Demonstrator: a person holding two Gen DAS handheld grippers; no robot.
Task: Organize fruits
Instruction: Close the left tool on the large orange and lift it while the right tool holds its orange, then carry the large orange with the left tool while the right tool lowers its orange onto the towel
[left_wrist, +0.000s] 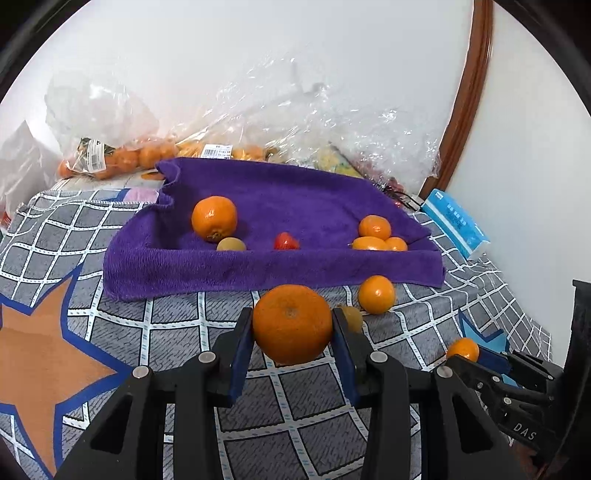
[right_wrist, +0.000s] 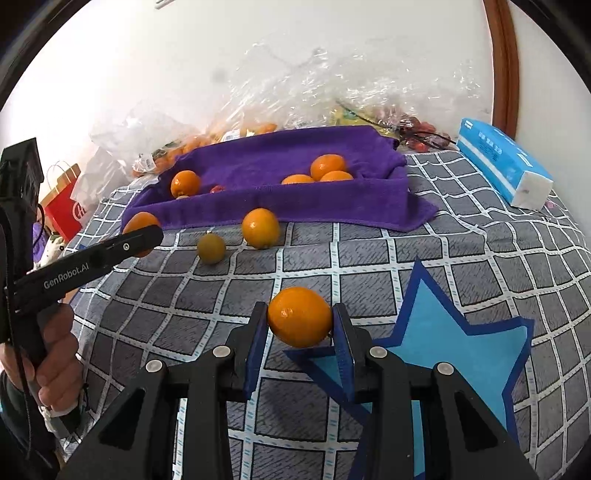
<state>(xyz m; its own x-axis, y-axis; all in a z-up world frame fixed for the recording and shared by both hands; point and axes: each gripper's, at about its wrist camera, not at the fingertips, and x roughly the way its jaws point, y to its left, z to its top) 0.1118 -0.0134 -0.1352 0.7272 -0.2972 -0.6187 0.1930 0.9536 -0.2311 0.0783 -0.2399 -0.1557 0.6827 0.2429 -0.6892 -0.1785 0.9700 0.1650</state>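
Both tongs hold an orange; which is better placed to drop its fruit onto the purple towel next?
Probably left. The left tongs hold their orange just short of the purple towel; the right tongs sit farther back.

A purple towel (left_wrist: 295, 206) holds orange fruit (left_wrist: 214, 223) (plus one red piece (left_wrist: 286, 242)) on a grey, white-checked blanket (right_wrist: 369, 254) with blue-edged stars (right_wrist: 443, 332), beside a blue-and-white box (right_wrist: 506, 162).
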